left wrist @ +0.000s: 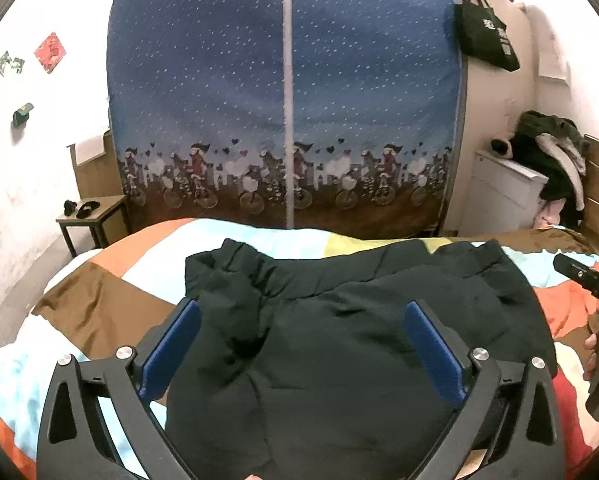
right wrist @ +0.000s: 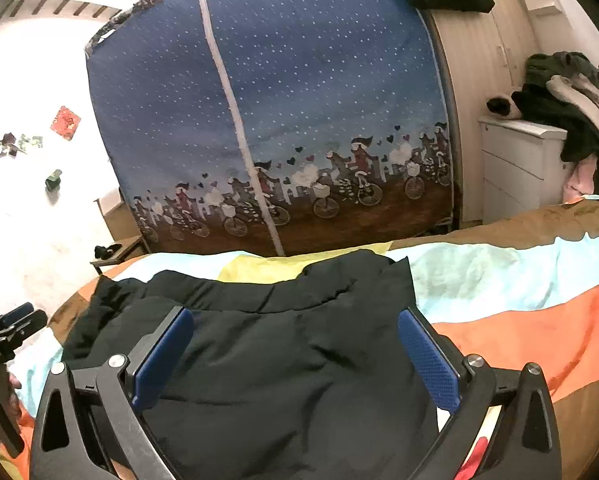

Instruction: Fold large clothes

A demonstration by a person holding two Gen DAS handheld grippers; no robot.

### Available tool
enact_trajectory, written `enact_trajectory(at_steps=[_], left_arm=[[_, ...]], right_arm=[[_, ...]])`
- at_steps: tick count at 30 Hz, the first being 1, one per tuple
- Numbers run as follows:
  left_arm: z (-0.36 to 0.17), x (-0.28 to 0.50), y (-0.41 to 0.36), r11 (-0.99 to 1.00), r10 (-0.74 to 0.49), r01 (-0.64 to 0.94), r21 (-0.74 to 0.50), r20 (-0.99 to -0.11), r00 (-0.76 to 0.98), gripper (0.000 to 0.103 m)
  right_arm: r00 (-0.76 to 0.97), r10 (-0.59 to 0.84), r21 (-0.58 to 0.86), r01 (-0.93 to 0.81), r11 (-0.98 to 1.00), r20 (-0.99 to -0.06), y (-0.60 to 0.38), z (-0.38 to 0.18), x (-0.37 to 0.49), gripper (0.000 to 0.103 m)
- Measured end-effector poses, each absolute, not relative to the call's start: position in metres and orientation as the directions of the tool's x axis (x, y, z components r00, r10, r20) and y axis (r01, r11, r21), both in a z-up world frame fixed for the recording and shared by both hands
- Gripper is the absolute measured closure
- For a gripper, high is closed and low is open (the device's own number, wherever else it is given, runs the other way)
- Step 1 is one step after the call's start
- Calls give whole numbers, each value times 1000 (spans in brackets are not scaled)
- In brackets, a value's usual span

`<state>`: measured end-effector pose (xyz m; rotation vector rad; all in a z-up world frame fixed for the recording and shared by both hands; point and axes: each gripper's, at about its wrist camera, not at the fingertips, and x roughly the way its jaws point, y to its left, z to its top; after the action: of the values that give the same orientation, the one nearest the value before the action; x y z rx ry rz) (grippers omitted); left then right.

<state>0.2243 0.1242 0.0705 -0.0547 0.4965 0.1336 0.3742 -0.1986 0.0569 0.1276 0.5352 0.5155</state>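
Note:
A large black garment [left wrist: 339, 332] lies partly folded and rumpled on the patchwork bed cover [left wrist: 99, 292]; it also shows in the right wrist view [right wrist: 283, 352]. My left gripper [left wrist: 299, 316] is open and empty, its blue pads [left wrist: 171, 344] spread above the garment's left part. My right gripper [right wrist: 295, 320] is open and empty above the garment's right part. The right gripper's body shows at the right edge of the left wrist view [left wrist: 591, 280]. The left gripper shows at the left edge of the right wrist view [right wrist: 11, 328].
A blue fabric wardrobe [left wrist: 287, 100] with a bicycle print stands behind the bed. A small side table [left wrist: 95, 212] is at the left. A white drawer unit [right wrist: 515, 164] piled with clothes [right wrist: 567, 96] is at the right. A black bag [left wrist: 487, 32] hangs on the wall.

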Motion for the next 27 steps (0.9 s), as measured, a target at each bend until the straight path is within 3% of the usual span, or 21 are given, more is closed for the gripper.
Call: enact_trajectory(at_steps=[15, 27], left_arm=[[102, 169, 96, 996, 86, -94, -7, -349, 933, 2], [98, 124, 83, 993, 113, -115, 17, -365, 924, 2]], right_arm=[[726, 562, 203, -527, 825, -396, -186, 87, 311, 0], [717, 555, 112, -566, 817, -421, -169, 91, 263, 0]])
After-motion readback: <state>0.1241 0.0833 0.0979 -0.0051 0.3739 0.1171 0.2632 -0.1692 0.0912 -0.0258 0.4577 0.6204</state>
